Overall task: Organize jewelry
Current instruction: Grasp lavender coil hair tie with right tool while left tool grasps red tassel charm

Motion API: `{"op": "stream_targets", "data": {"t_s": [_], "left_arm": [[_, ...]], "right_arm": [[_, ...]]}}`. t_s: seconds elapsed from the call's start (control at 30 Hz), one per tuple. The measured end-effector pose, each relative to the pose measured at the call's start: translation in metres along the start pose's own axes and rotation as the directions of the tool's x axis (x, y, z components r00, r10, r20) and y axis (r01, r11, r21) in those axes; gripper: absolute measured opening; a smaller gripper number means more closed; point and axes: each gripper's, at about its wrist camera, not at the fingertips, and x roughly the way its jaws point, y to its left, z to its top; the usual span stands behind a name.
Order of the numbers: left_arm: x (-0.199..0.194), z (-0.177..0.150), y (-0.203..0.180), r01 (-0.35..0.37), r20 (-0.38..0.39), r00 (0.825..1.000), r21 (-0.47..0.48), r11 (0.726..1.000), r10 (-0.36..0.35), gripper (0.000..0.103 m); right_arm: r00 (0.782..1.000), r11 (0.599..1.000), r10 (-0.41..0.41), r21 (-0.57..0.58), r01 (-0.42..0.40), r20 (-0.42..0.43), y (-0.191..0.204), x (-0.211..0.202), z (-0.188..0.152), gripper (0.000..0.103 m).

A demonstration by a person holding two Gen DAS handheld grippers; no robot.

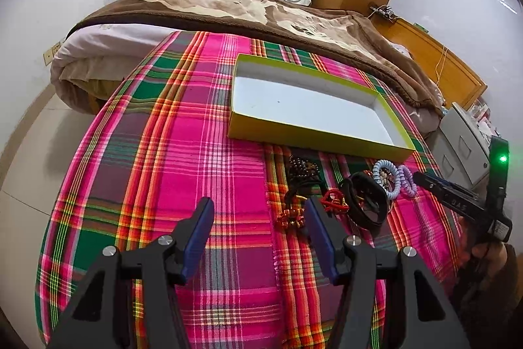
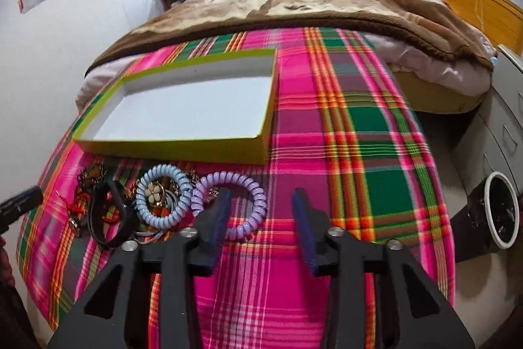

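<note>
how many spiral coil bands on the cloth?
2. Blue coil band lies at the jewelry pile's right edge; purple coil band lies just right of it, nearest the right tool. The pile may hide others.

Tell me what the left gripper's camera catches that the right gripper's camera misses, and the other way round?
Only the left wrist view shows the green indicator light on the other handheld tool. Only the right wrist view shows the round bin on the floor beside the bed. Both show the open yellow-green box with nothing inside, the purple spiral band, the blue spiral band and the plaid cloth.
</note>
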Motion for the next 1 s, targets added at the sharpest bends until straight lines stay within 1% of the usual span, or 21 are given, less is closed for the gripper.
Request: {"op": "stream_targets", "data": {"t_s": [0.13, 0.17, 0.2, 0.23, 0.37, 0.47, 0.57, 0.67, 0.8, 0.87, 0.9, 0.97, 1.0], "left_arm": [[0.000, 0.002, 0.004, -0.002, -0.003, 1.000, -0.006, 1.000, 0.002, 0.059], [-0.001, 0.002, 0.005, 0.001, -0.003, 1.000, -0.007, 1.000, -0.001, 0.059], [-0.001, 0.002, 0.006, 0.002, -0.005, 1.000, -0.006, 1.000, -0.002, 0.059], [-0.001, 0.001, 0.006, -0.002, -0.003, 1.000, -0.004, 1.000, 0.002, 0.059], [-0.001, 0.002, 0.006, 0.017, -0.005, 1.000, 0.000, 1.000, -0.017, 0.059], [-0.001, 0.002, -0.001, 0.030, -0.005, 1.000, 0.029, 0.999, -0.030, 0.059], [0.004, 0.002, -0.013, 0.055, -0.019, 0.998, 0.078, 0.995, -0.054, 0.059], [0.012, 0.001, -0.025, 0.046, -0.042, 0.998, 0.126, 0.991, -0.041, 0.059], [0.029, 0.002, -0.043, 0.051, -0.077, 0.996, 0.201, 0.978, -0.036, 0.059], [0.038, 0.001, -0.050, 0.009, -0.105, 0.994, 0.215, 0.977, 0.014, 0.059], [0.041, 0.001, -0.052, 0.002, -0.111, 0.994, 0.225, 0.974, 0.024, 0.059], [0.042, 0.003, -0.054, 0.012, -0.105, 0.994, 0.227, 0.974, 0.012, 0.059], [0.044, 0.003, -0.055, 0.006, -0.102, 0.995, 0.237, 0.972, 0.019, 0.059]], "right_arm": [[0.999, 1.000, 0.004, -0.030, -0.005, -0.037, 0.004, 0.011, -0.001, 0.021], [1.000, 0.999, -0.013, -0.039, 0.012, -0.027, 0.005, 0.011, -0.002, 0.014], [1.000, 0.999, -0.005, -0.037, 0.004, -0.028, 0.004, 0.010, -0.002, 0.013], [1.000, 0.999, 0.006, -0.033, -0.007, -0.030, 0.003, 0.011, -0.001, 0.010], [1.000, 1.000, 0.008, -0.025, -0.009, -0.017, 0.001, 0.007, -0.002, 0.009], [0.999, 0.999, 0.039, 0.031, -0.040, 0.031, -0.008, -0.005, -0.001, 0.009], [0.996, 0.995, 0.048, 0.079, -0.054, 0.076, -0.015, -0.017, 0.002, 0.009], [0.993, 0.992, 0.047, 0.113, -0.060, 0.108, -0.022, -0.027, 0.002, 0.009], [0.992, 0.990, 0.055, 0.122, -0.069, 0.115, -0.022, -0.032, 0.001, 0.009], [0.992, 0.989, 0.060, 0.129, -0.074, 0.110, -0.023, -0.031, 0.000, 0.009], [0.992, 0.988, 0.061, 0.134, -0.075, 0.106, -0.023, -0.030, 0.000, 0.009], [0.992, 0.986, 0.069, 0.143, -0.083, 0.102, -0.024, -0.029, -0.002, 0.009], [0.992, 0.986, 0.071, 0.143, -0.085, 0.102, -0.025, -0.030, -0.002, 0.009]]}}
